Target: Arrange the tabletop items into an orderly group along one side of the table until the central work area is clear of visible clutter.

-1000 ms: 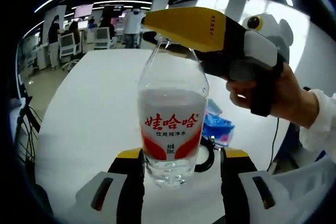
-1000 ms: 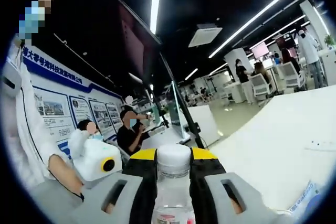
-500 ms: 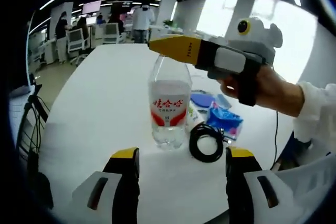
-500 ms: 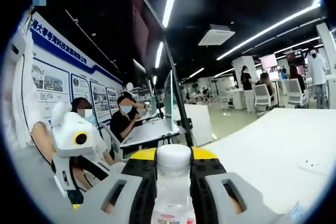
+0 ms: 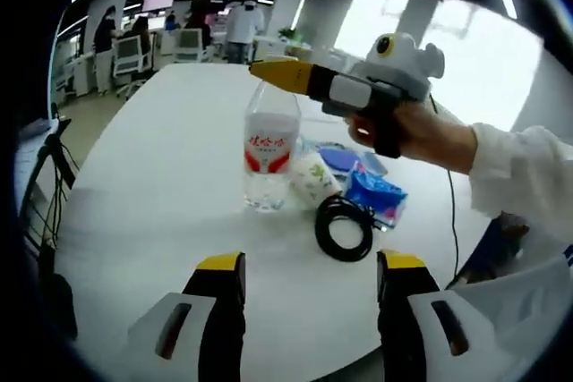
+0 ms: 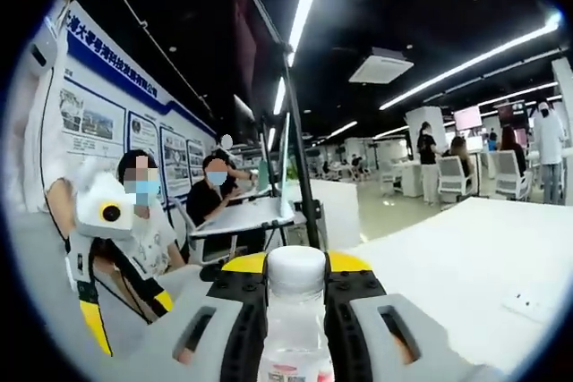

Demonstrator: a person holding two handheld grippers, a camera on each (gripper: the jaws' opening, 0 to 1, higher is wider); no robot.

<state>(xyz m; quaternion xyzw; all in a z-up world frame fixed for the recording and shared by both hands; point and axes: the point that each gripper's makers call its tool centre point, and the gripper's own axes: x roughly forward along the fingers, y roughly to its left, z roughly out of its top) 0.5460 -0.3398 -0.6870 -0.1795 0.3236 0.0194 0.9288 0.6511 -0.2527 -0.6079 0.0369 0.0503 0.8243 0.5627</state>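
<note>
Right tool [image 6: 296, 310] clamps the water bottle [image 5: 270, 148] neck, left tool [image 5: 309, 279] gapes empty; cable coil [image 5: 344, 227] and packets [image 5: 374, 194] remain ungrouped mid-desk [image 5: 152, 185].

Clear water bottle [image 5: 270, 148] upright beside black cable coil [image 5: 344, 226], blue packets [image 5: 374, 196].

near table [image 5: 152, 221] bare | blocked right: bottle [image 5: 269, 149], cable coil [image 5: 345, 227], packets [image 5: 374, 196]

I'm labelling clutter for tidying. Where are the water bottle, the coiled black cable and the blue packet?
water bottle [image 5: 269, 145], left gripper view, on its red-and-white label.
coiled black cable [image 5: 323, 234], left gripper view, on the loop's left side.
blue packet [image 5: 378, 196], left gripper view, on its middle.
</note>
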